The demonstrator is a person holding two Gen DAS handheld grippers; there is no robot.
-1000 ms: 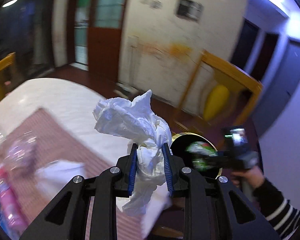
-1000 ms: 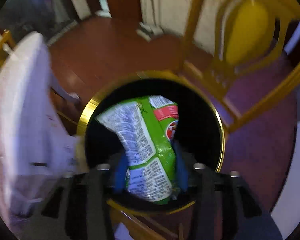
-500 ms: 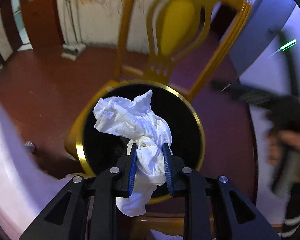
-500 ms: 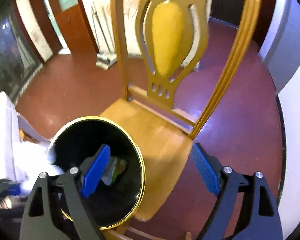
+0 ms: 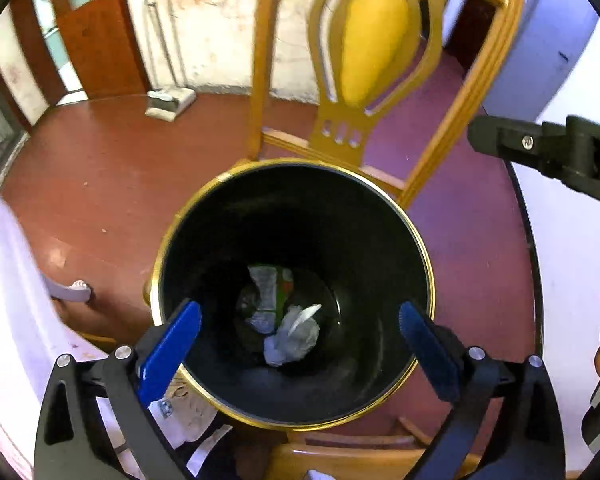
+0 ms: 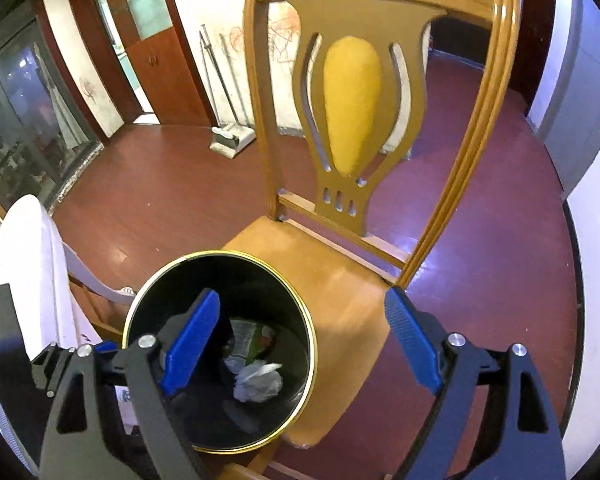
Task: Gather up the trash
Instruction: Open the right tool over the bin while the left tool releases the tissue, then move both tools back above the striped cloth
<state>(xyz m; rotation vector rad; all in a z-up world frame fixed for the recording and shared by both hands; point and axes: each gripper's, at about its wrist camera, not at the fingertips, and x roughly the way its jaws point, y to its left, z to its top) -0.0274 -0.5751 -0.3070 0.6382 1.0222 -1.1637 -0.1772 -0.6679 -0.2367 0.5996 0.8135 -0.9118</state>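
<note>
Your left claw [image 5: 296, 344] has just sprung wide apart over the black bin [image 5: 380, 264], and nothing is between its pads now: the crumpled tissue [image 5: 294, 338] it pinched a second ago lies on the bin floor, touching the green snack wrapper [image 5: 270, 286] already dropped there. Your right claw [image 6: 300, 340] also stands apart and empty; half a second ago it hung at about this spread. So both pieces are delivered, and I judge this round done, with more trash likely waiting on the worktop [image 6: 24, 248].

The bin's gold rim [image 5: 430, 280] sits close under your left pads, so lift straight up before swinging. The wooden chair [image 6: 352, 280] backs the bin on the far side. The worktop edge crowds your left, and your right claw hangs close by, so part the hands as you rise.
</note>
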